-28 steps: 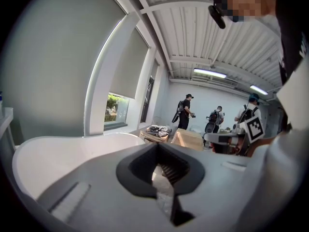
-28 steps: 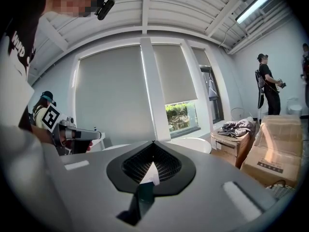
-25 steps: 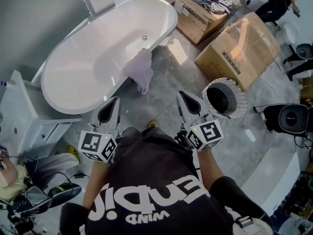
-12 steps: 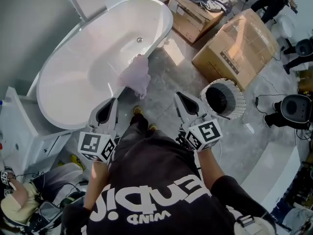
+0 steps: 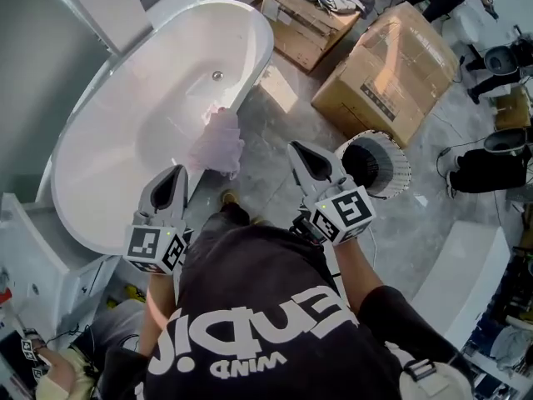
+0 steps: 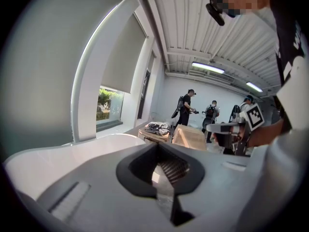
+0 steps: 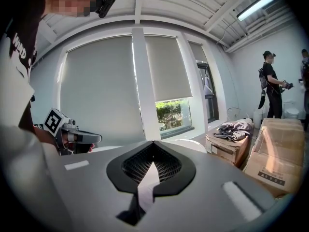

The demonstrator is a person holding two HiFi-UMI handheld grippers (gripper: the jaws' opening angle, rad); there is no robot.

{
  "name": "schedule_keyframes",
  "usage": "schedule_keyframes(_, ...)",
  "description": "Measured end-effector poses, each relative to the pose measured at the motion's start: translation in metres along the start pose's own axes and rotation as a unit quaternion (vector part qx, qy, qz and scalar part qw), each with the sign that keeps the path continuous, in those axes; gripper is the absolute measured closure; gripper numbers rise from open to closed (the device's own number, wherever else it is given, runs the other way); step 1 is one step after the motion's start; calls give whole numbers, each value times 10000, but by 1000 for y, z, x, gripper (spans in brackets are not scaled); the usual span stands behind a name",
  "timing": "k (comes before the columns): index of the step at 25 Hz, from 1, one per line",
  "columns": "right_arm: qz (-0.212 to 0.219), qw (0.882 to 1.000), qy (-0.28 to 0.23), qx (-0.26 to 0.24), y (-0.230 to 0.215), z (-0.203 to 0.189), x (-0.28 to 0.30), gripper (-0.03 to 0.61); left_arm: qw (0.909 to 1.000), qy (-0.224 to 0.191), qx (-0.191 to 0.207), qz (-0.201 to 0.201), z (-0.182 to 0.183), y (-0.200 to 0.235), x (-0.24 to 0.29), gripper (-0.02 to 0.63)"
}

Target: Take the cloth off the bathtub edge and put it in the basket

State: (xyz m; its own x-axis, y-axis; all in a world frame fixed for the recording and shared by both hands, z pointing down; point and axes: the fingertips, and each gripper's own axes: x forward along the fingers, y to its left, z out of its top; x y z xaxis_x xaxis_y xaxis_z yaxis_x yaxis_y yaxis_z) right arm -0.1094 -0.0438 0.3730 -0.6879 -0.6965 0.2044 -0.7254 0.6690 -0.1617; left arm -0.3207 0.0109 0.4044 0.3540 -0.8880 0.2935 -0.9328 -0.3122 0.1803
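Observation:
A pale lilac cloth point(image 5: 218, 142) hangs over the near rim of the white bathtub point(image 5: 125, 140) in the head view. The round white slatted basket point(image 5: 376, 165) stands on the floor to the right. My left gripper point(image 5: 178, 172) is shut and empty, its tip just short of the tub rim, below and left of the cloth. My right gripper point(image 5: 294, 148) is shut and empty too, between the cloth and the basket, touching neither. Both gripper views show closed jaws point(image 6: 157, 145) point(image 7: 153, 143) with nothing in them. The cloth is in neither gripper view.
Two cardboard boxes point(image 5: 387, 61) point(image 5: 300, 19) stand beyond the basket, the far one topped with grey clothes. A white cabinet point(image 5: 33, 240) sits left of the tub, a white ledge point(image 5: 458, 273) at lower right. People stand at the far right point(image 6: 186, 105).
The person has walked toward the tub: the tub, cloth and basket sit closer to both grippers than before. Both grippers stay shut and empty.

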Motion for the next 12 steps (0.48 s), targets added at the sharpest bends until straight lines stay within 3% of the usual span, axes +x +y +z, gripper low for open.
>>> schedule_keyframes(6,-63,10000,-62,20,-15,10,18,569,10000,3,10,-91,7,7,24,617)
schedule_keyframes(12,191,9998,-25,23,-30,18,30,569,10000,50,21,11,17,-2,47,617)
